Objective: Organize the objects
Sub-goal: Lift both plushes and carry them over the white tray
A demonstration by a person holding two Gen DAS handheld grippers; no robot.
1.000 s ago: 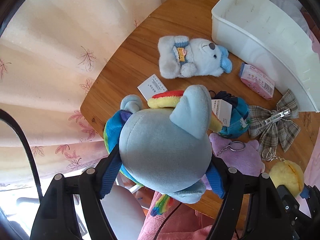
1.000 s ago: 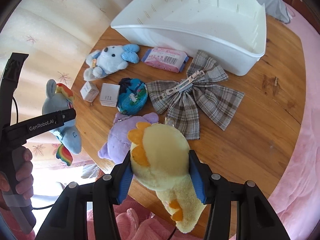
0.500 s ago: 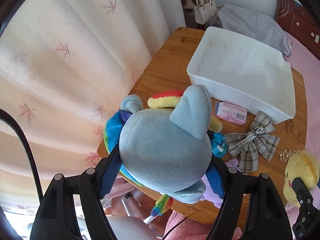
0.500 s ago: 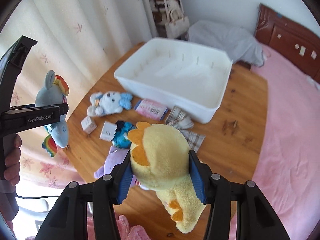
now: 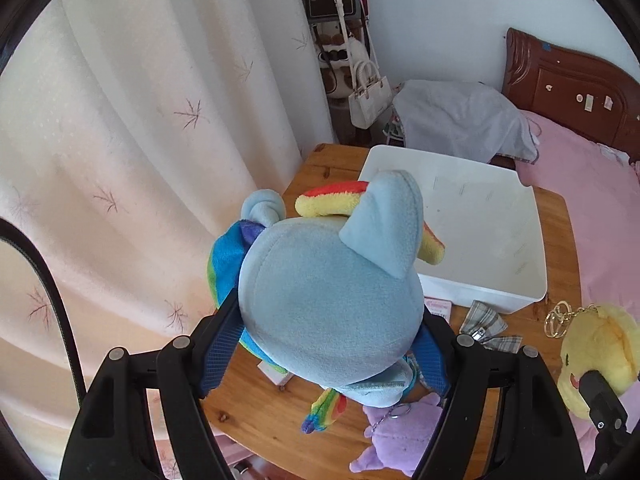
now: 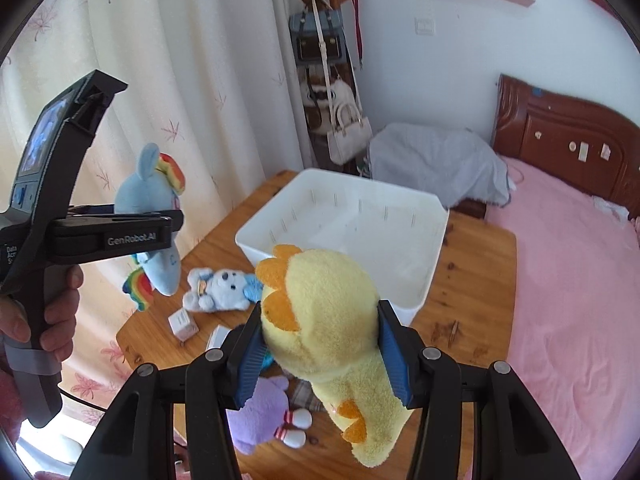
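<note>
My left gripper is shut on a light blue plush pony with a rainbow mane, held high above the near left of the wooden table; it also shows in the right wrist view. My right gripper is shut on a yellow plush duck, held above the table's near side; the duck shows in the left wrist view. An empty white bin stands at the back of the table.
On the table lie a blue plush bear, a purple plush, small white boxes, a pink packet and a plaid bow. A curtain hangs left. A pink bed is right.
Both grippers have risen with their plush toys and tilted up, so the table and bin look farther below and the room's back wall has come into view.
</note>
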